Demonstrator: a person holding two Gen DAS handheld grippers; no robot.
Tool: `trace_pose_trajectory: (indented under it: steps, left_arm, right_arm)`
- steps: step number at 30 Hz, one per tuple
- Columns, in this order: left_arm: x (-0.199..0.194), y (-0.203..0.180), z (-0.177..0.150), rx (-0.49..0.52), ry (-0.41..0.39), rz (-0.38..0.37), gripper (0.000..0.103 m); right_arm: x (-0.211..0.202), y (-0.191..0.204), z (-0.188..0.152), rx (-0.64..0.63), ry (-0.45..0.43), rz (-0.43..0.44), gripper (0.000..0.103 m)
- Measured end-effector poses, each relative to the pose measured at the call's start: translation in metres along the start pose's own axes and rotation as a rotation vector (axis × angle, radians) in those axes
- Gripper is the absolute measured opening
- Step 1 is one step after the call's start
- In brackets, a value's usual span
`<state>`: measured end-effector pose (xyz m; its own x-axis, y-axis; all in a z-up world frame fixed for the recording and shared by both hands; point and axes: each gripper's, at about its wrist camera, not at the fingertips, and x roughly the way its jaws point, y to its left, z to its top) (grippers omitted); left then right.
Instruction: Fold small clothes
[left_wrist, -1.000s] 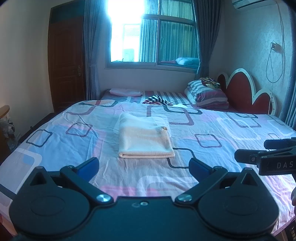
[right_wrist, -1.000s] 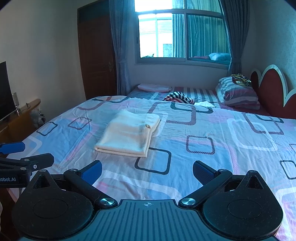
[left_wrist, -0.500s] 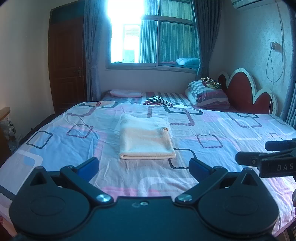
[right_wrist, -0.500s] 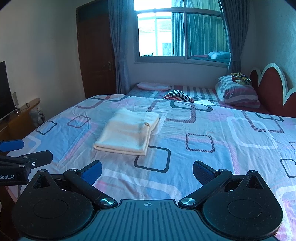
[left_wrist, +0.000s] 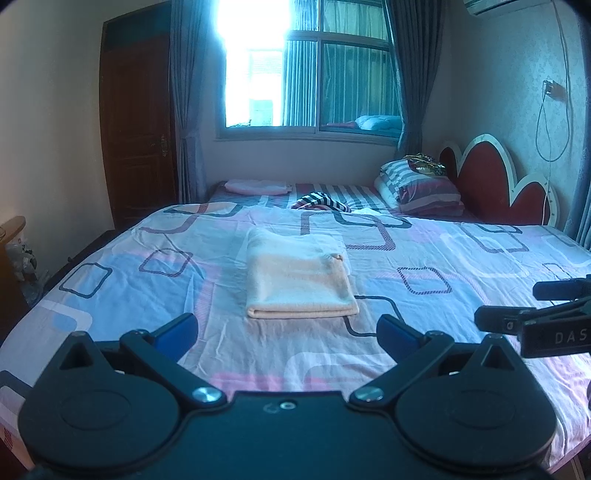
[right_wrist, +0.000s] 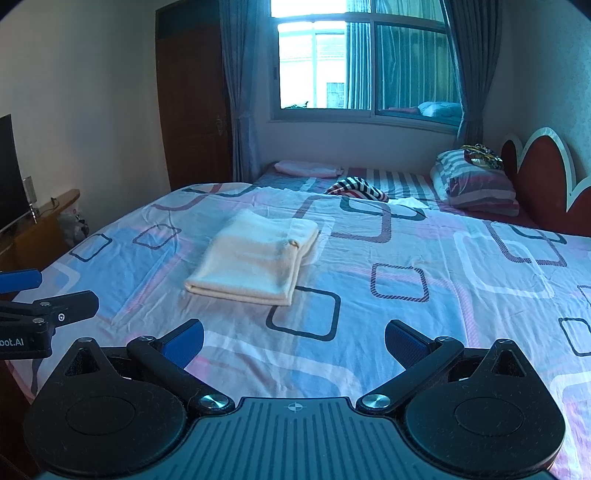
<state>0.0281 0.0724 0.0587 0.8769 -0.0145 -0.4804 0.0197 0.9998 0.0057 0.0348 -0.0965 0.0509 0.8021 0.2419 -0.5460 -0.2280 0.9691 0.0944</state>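
A pale cream garment (left_wrist: 299, 273) lies folded into a neat rectangle in the middle of the patterned bedsheet (left_wrist: 443, 258); the right wrist view has the same cream garment (right_wrist: 255, 256) left of centre. My left gripper (left_wrist: 288, 328) hangs open above the near part of the bed, short of the garment, with nothing between its blue pads. Over the sheet to the garment's right, my right gripper (right_wrist: 293, 338) is open too and holds nothing. Each gripper shows at the edge of the other's view.
A striped cloth (left_wrist: 321, 201) and a pink folded cloth (left_wrist: 256, 186) lie at the far end of the bed. Striped pillows (left_wrist: 421, 188) rest against the red headboard (left_wrist: 498, 181) at right. A wooden door (left_wrist: 136, 129) and a low cabinet (right_wrist: 37, 229) stand at left.
Both grippers have drawn back a little and risen slightly, so the bed sits lower in view. The folded garment has not moved. Both stay open.
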Motion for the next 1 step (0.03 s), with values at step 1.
trace_pose_trajectory:
  steps: [1]
  left_arm:
    - [-0.0003, 0.0003, 0.0003, 0.000, 0.000, -0.007, 0.102]
  right_arm:
    - [0.0008, 0.0001, 0.0003, -0.001, 0.001, 0.001, 0.103]
